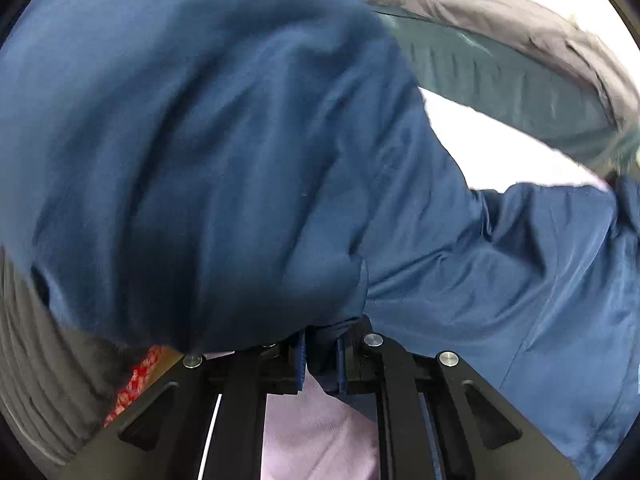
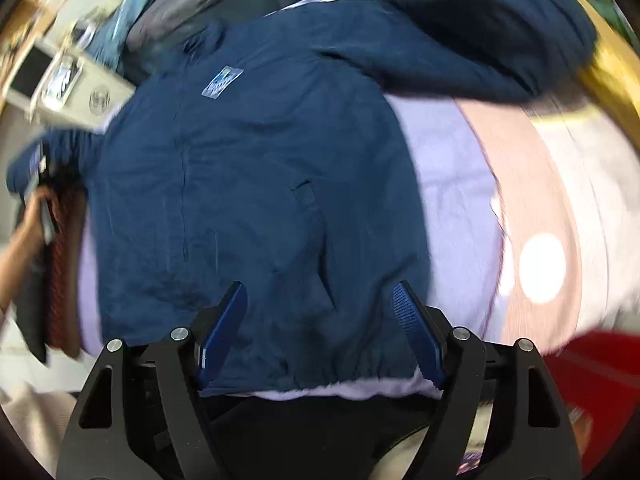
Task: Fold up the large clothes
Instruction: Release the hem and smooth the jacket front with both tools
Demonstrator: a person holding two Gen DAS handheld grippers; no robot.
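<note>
- Lilac sheet (image 2: 448, 184) under everything, spread wide, bare to the right of the garment in the right wrist view; a patch (image 1: 316, 432) also visible low between the arms of the left tool.
- Navy jacket (image 2: 256, 184) laid flat on that sheet, filling the middle of the right wrist view, hem nearest the camera, one sleeve (image 2: 492, 32) thrown out toward the upper right.
- Same jacket (image 1: 200, 140) bulging across most of the left wrist view, a fold of it lifted and draped over the left tool.
- Grey garment (image 1: 500, 68) with a teal lining lying beyond the jacket, upper right in the left wrist view.
- Pink band (image 2: 520, 184) and a red patch (image 2: 596, 376) along the right edge of the right wrist view; too blurred to tell more.
- Hand (image 2: 24, 236) at the far left edge of the right wrist view, beside a bunched corner of the jacket.
- Right tongs (image 2: 320, 300) spread wide over the hem, blue pads (image 2: 412, 320) apart, no cloth pinched.
- Left tongs (image 1: 322, 364) pressed together, pinching a bunch of jacket cloth.
- Pale label (image 2: 222, 82) on the jacket's chest, print unreadable.
</note>
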